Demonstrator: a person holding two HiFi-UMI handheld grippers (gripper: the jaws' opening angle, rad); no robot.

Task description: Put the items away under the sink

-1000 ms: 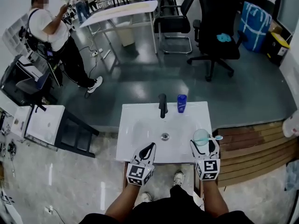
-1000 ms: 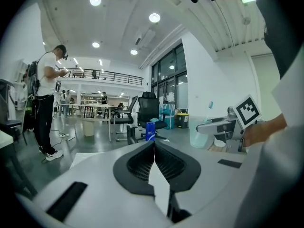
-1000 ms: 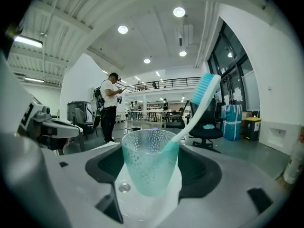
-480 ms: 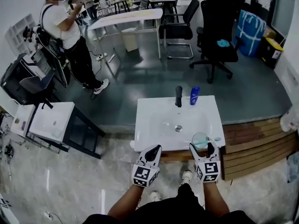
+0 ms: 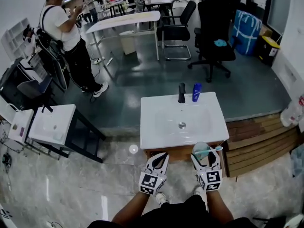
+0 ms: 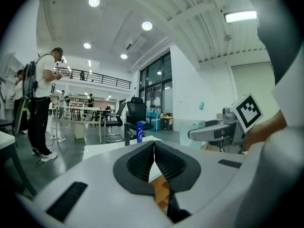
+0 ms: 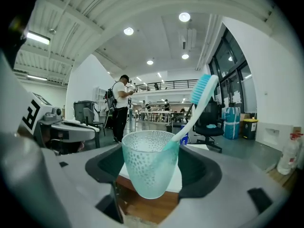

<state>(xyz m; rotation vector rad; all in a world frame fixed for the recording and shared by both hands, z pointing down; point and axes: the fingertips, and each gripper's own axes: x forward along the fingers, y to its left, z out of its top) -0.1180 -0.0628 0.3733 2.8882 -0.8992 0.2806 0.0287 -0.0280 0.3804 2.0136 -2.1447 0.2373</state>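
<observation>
You've stepped back from the sink (image 5: 156, 122). Your right gripper (image 5: 205, 153) has its jaws clamped on the cup (image 7: 148, 165) with its toothbrush (image 7: 199, 96); your left gripper (image 5: 160, 157) has its jaws pressed together.

Cannot read the print on the blue bottle (image 5: 196, 92), too small; cannot see the cabinet (image 5: 176, 155) front, tucked under the sink (image 5: 152, 129) top.

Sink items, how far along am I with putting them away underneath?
Nothing looks stored yet. In hand: right gripper grips the pale green dimpled cup holding a blue toothbrush, before the white sink. Remaining: blue bottle on the sink. Left gripper shut, empty.
</observation>
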